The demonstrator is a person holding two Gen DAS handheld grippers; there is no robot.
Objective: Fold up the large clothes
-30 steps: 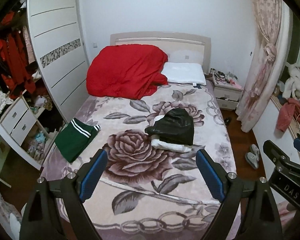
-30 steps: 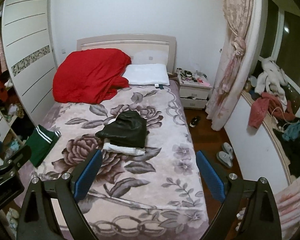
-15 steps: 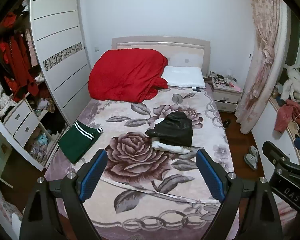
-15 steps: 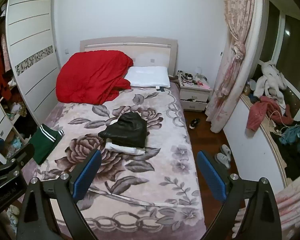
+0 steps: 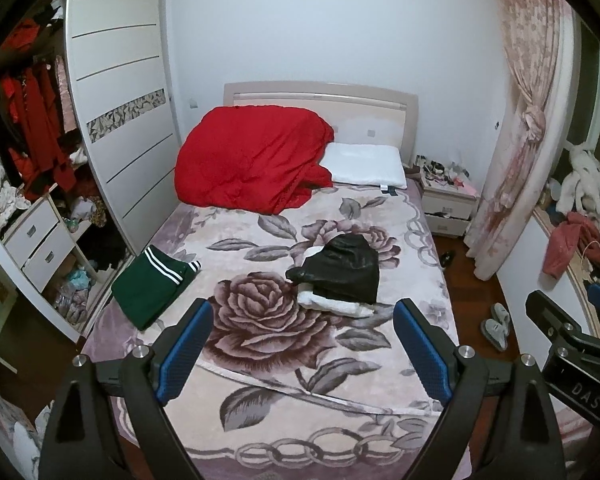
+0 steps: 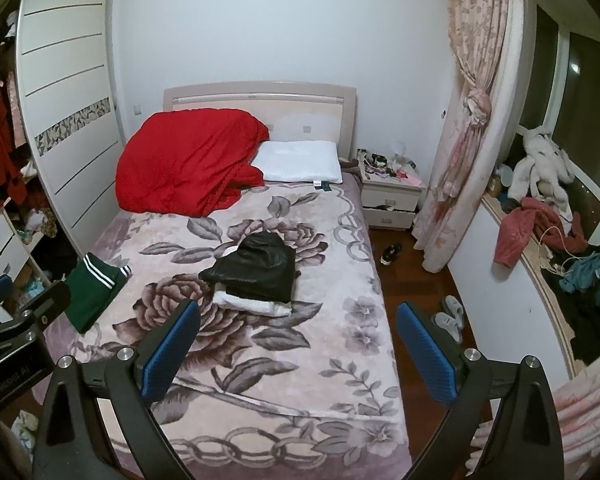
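Note:
A folded black garment (image 5: 342, 268) lies on a folded white one (image 5: 332, 304) in the middle of the bed (image 5: 260, 364); it also shows in the right wrist view (image 6: 260, 268). A folded green garment with white stripes (image 5: 150, 284) lies at the bed's left edge, also in the right wrist view (image 6: 94, 290). My left gripper (image 5: 302, 344) is open and empty, well back above the bed's foot. My right gripper (image 6: 298, 344) is open and empty beside it, over the foot's right part.
A red duvet (image 5: 252, 160) and white pillow (image 5: 366, 164) lie at the headboard. An open wardrobe (image 5: 28, 152) stands left. A nightstand (image 6: 392, 196), pink curtain (image 6: 464, 128), slippers (image 6: 448, 316) and a cluttered window ledge (image 6: 548, 240) are right.
Both grippers have pulled back and up from the bed, so the bed and clothes look smaller and farther. Both stay open. The clothes have not moved.

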